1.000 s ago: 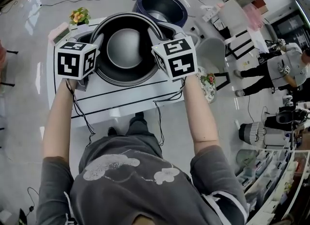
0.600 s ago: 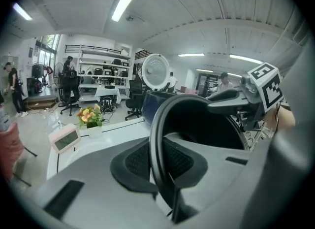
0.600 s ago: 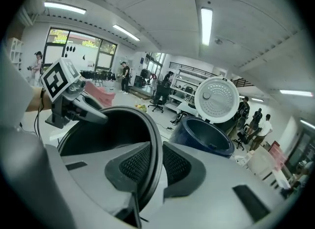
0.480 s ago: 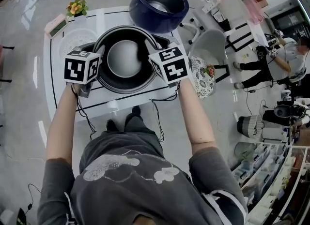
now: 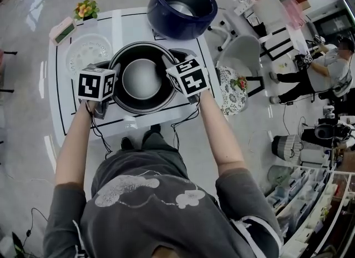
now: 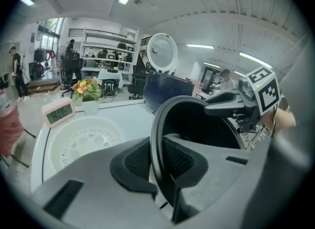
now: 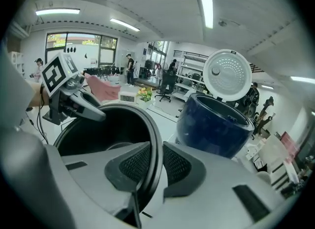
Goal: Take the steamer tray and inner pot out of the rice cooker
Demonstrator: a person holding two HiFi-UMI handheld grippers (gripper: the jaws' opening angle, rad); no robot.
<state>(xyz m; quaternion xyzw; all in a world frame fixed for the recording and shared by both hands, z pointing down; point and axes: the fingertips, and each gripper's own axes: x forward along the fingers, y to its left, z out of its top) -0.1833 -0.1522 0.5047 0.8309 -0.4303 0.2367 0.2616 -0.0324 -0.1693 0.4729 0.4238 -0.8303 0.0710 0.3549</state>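
We look down on a white table (image 5: 66, 118) where a person holds a dark inner pot (image 5: 141, 79) by its rim with two grippers. The left gripper (image 5: 111, 67) has its jaws clamped on the left side of the rim, and the right gripper (image 5: 169, 58) has its jaws clamped on the right side (each gripper's own view shows the thin rim pinched between two ribbed pads). The inner pot is out of the cooker, over the middle of the table; we cannot tell whether its base touches the tabletop. Just beyond it, at the far edge, stands the dark blue rice cooker (image 5: 158, 7), its round lid (image 7: 227, 75) raised. The white steamer tray (image 5: 86, 51) lies on the table to the far left of the inner pot, near it. At the far left corner stand flowers (image 5: 84, 10) and a little pink clock (image 5: 62, 30).
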